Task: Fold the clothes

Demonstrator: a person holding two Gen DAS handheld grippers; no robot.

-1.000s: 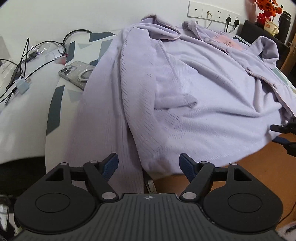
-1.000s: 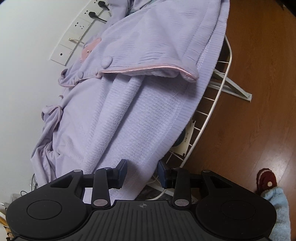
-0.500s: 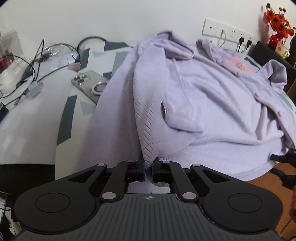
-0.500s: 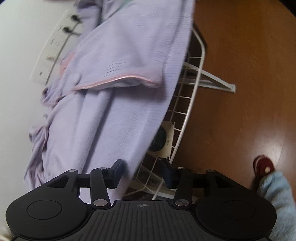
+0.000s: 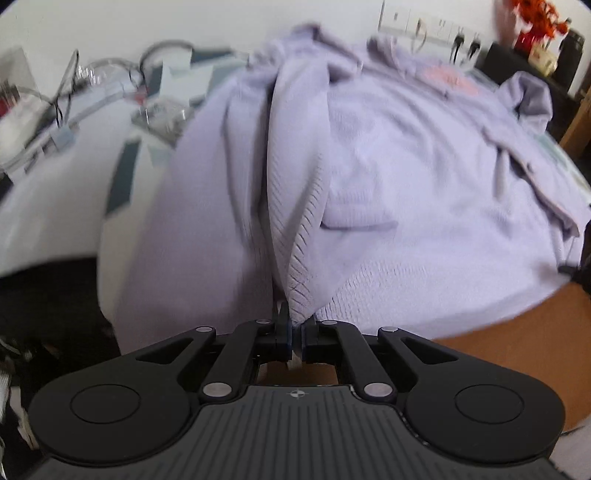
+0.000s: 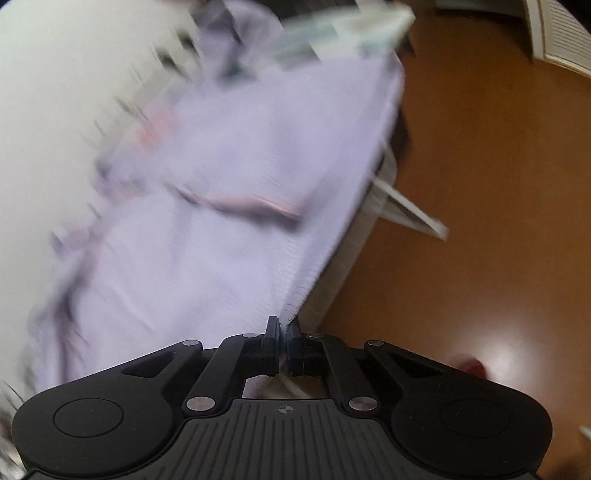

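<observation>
Both tools are clamped on the lilac shirt (image 5: 406, 177), which is spread over the table (image 5: 55, 192) with its hem hanging off the near edge. The left tool (image 5: 294, 334) pinches a ribbed fold at the hem; the right tool (image 6: 282, 334) grips a hem corner. Cables (image 5: 62, 99) and blurry clutter sit left of the shirt. A white wire rack (image 6: 373, 218) shows under the edge, over the wood floor (image 6: 480, 184).

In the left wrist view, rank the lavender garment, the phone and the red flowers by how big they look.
1. lavender garment, by far the largest.
2 and 3. phone and red flowers: both small and blurred, and the flowers sit farther away, so I won't rank them.
</observation>
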